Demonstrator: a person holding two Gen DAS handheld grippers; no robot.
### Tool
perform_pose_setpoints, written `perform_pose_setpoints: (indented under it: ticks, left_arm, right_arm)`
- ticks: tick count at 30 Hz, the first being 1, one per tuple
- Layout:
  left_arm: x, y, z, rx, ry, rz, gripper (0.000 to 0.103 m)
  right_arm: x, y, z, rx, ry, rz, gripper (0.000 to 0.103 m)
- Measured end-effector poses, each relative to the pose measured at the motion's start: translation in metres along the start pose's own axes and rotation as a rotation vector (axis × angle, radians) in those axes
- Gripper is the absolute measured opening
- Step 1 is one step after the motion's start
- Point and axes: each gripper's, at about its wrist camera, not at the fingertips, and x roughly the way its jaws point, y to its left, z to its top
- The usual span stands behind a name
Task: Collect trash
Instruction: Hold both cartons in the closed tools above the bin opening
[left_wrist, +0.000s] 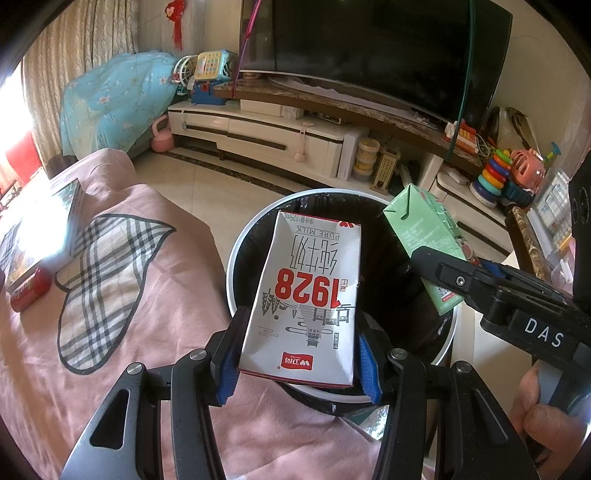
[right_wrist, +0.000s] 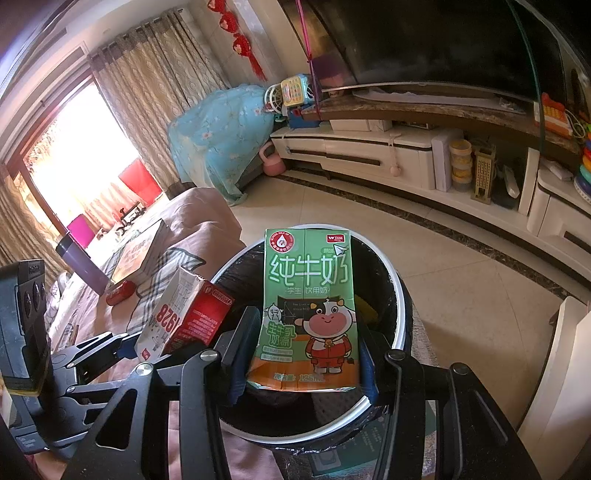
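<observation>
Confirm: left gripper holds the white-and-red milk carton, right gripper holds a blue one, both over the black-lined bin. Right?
Not quite. The right gripper holds a green carton, not a blue one; the right wrist view shows its green front with a cartoon cow. The rest stands: the left gripper holds the white-and-red milk carton, and both hang over the black-lined bin.

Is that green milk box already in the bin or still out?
Still out. The green milk box sits clamped between the right gripper jaws, held above the bin opening.

floor: beige tile (right_wrist: 461, 295) | TV cabinet (left_wrist: 266, 136) | curtained window (right_wrist: 81, 155) sunlit
</observation>
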Motion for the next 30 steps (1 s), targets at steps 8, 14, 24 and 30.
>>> perform_pose_setpoints:
  ticks: [8, 14, 24, 30]
  left_arm:
    - [0.003, 0.001, 0.000, 0.003, 0.002, 0.000, 0.051]
    - [0.004, 0.001, 0.002, 0.004, 0.005, -0.002, 0.051]
    - [0.001, 0.001, 0.003, 0.006, 0.006, -0.002, 0.051]
    - [-0.007, 0.005, 0.002, -0.018, -0.002, 0.010, 0.065]
  right_arm:
    - [0.002, 0.000, -0.001, -0.001, 0.003, -0.003, 0.048]
    - [0.002, 0.001, -0.001, -0.001, 0.003, -0.003, 0.048]
    - [0.004, -0.002, -0.001, -0.002, 0.008, -0.009, 0.048]
    - [0.000, -0.009, 0.002, 0.012, 0.004, -0.001, 0.051]
